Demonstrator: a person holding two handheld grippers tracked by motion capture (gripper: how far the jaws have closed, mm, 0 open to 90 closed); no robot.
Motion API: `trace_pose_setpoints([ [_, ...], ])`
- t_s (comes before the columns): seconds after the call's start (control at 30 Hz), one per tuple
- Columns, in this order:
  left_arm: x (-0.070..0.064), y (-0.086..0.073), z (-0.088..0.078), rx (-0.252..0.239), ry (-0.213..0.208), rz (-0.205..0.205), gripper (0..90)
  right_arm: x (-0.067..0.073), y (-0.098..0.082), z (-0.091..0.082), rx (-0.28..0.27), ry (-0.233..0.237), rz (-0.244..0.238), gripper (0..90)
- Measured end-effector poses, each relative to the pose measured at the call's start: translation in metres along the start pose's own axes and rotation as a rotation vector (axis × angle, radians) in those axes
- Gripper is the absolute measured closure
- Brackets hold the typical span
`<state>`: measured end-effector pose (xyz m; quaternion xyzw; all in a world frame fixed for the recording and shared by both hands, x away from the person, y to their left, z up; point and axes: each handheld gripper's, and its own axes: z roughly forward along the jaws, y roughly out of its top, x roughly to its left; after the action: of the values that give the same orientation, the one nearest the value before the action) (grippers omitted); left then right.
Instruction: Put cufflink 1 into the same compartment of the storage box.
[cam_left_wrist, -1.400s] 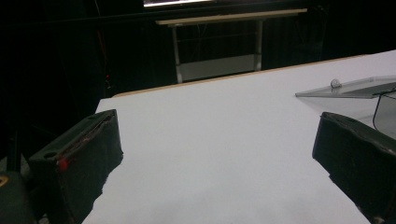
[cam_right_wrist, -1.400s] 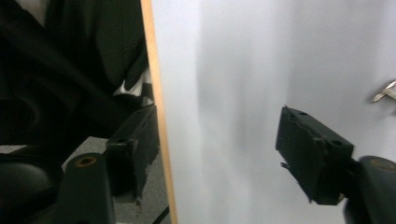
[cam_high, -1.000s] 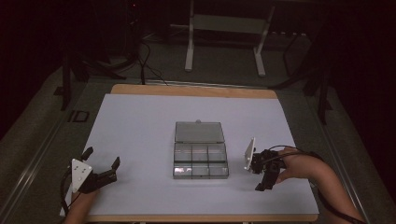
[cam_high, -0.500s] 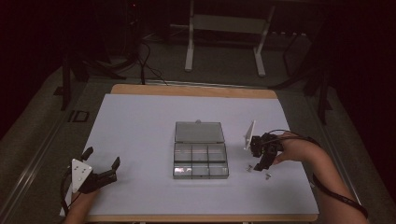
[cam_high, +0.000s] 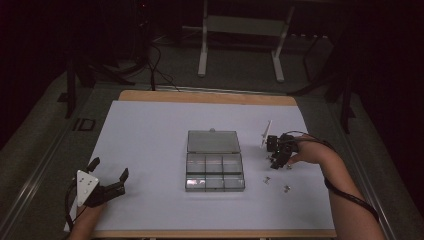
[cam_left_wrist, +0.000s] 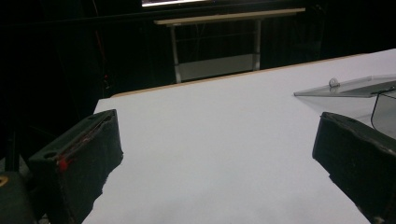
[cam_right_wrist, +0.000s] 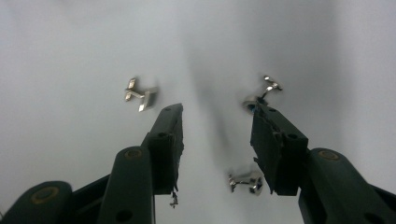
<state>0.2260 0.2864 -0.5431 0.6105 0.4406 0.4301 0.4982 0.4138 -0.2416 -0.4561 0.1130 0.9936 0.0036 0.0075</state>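
Showing, nearest the right gripper's camera, the right gripper (cam_right_wrist: 215, 119) pointing down at the white table (cam_high: 150, 145) with its jaws partly apart; they have just been closing, and nothing is clamped between them. 1 cufflink (cam_right_wrist: 246, 181) lies in the gap low beside the right-hand jaw, a 2nd cufflink (cam_right_wrist: 262, 92) sits at that jaw's tip, whether touching cannot be told, and a 3rd cufflink (cam_right_wrist: 140, 95) lies just beyond the other jaw. Each is judged small, light, rigid polished metal, so slippery and apt to skid; the narrow post between head and toggle looks the surest place to pinch. Farther off, in the high view, the open compartment box (cam_high: 214, 170) stands mid-table, and the left gripper (cam_high: 107, 175) rests at the table's near left corner, jaws wide and empty.
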Motion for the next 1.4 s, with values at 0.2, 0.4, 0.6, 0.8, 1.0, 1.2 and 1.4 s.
trace_pose_setpoints([
  [0.2,0.0,0.0,0.0,-0.001,-0.001,0.0,2.4,-0.015,0.003,0.01,0.002,0.009,0.034,56.6],
  [0.4,0.0,0.0,0.0,-0.002,-0.003,0.002,2.4,-0.026,0.007,0.022,0.023,0.009,0.074,58.5],
  [0.6,0.0,0.0,0.0,-0.003,-0.004,0.002,2.4,-0.035,0.008,0.034,0.047,0.009,0.116,61.7],
  [0.8,0.0,0.0,0.0,-0.002,-0.002,0.001,2.4,-0.038,0.01,0.04,0.062,0.033,0.133,65.0],
  [1.0,0.0,0.0,0.0,-0.001,-0.002,0.002,2.4,-0.04,0.012,0.04,0.086,0.023,0.157,72.8],
  [1.2,0.0,0.0,0.0,-0.001,-0.002,0.001,2.4,-0.035,0.014,0.03,0.092,0.026,0.12,73.1],
  [1.4,0.0,0.0,0.0,-0.001,-0.002,0.001,2.4,-0.026,0.019,0.014,0.09,0.023,0.067,73.1],
])
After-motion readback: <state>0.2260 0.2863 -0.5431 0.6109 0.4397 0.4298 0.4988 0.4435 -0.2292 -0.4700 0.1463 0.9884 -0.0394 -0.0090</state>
